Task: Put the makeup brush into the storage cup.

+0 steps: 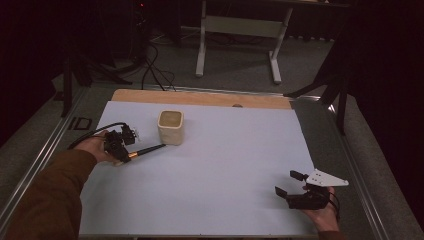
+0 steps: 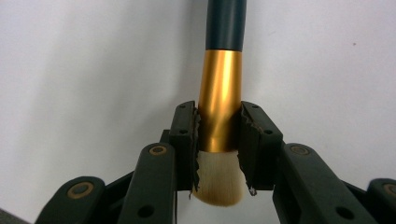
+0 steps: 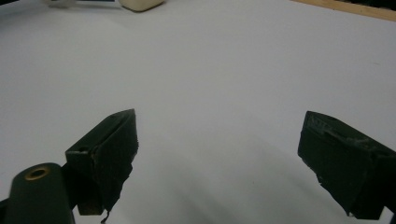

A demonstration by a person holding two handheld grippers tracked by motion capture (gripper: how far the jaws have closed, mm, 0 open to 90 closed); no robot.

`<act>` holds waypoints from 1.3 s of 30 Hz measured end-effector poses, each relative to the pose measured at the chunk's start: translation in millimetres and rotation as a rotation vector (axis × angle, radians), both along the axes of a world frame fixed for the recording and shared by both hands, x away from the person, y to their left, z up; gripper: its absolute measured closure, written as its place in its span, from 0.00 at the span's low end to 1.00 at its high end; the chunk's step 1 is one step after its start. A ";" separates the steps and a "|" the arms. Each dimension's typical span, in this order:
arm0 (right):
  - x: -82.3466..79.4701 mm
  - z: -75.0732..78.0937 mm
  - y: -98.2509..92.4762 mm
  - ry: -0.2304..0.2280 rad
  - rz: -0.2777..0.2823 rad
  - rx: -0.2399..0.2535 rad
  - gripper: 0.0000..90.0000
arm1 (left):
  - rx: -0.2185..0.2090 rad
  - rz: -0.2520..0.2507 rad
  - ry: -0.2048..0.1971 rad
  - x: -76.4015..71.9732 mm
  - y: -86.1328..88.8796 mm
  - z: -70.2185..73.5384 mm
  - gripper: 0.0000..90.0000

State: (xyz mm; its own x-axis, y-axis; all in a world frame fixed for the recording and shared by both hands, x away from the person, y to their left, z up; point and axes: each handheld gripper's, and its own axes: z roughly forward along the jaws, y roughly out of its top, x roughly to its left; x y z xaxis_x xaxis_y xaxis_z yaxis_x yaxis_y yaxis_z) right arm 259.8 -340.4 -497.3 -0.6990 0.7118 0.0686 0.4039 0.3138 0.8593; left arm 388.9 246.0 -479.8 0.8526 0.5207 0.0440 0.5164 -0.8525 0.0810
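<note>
A makeup brush with a dark handle, gold ferrule and pale bristles lies low over the white sheet at the left. My left gripper is shut on the ferrule, the handle pointing toward a cream square cup. The cup stands upright just beyond the handle tip, apart from it. My right gripper rests at the front right of the sheet, jaws wide apart with nothing between them; its fingertips frame bare white surface.
The white sheet covers a wooden board on a metal-framed table. The cup's base peeks in at the top of the right gripper view. Cables and a white stand are on the floor beyond.
</note>
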 end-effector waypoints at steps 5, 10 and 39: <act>0.7 0.0 0.3 0.001 0.001 0.001 0.13 | 0.004 -0.002 0.004 -2.7 -0.5 4.2 0.77; 0.6 0.2 0.7 0.001 0.004 0.001 0.13 | 0.006 -0.002 0.010 -5.1 -1.4 7.5 0.77; -0.3 0.7 -0.2 -0.002 0.002 0.010 0.13 | 0.009 -0.036 0.005 -9.0 -15.9 37.4 0.77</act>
State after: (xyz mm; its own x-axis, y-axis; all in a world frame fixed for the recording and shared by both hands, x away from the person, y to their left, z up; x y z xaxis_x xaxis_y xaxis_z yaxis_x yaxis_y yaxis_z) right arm 259.4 -340.6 -496.6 -0.7007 0.7096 0.0743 0.4014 0.3059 0.8633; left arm 379.8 230.0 -442.4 0.8710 0.4892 0.0447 0.4857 -0.8713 0.0710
